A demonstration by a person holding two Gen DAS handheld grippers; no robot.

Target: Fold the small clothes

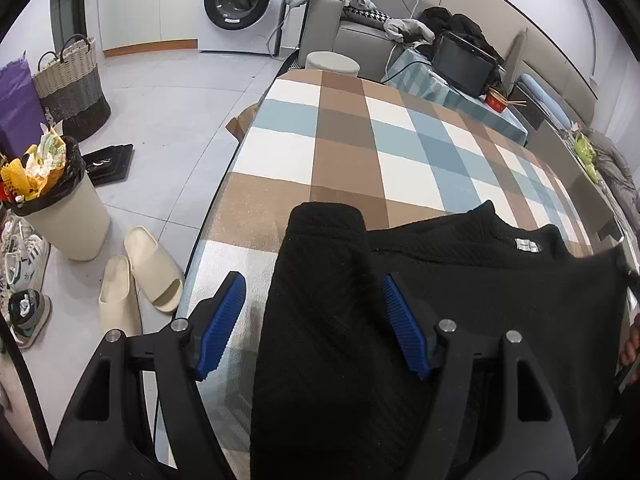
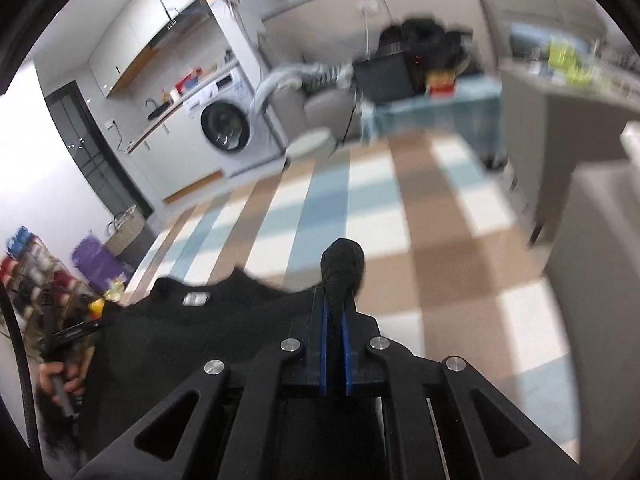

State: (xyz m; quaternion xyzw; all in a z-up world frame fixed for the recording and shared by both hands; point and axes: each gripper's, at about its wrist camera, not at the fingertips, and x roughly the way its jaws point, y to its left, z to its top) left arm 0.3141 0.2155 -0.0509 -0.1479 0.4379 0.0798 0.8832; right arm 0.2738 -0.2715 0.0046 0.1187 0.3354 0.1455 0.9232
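overflowing bin [image 1: 68,216] aside, right gripper [image 2: 335,300] clenches black garment [image 1: 460,300]; left gripper [image 1: 312,304] released.

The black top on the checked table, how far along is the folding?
Early. Done: the black top lies on the checked table, one sleeve folded in. In hand: right gripper pinches the other side's fabric; left gripper open. Left: remaining folds.

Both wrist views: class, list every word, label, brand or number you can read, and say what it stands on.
No text in either view can be read.
Neck label on the black garment: marks too small to read.
Panel lettering on the washing machine: too small.
Printed wrappers in the bin: no legible words.
Right wrist view: blurred throughout.
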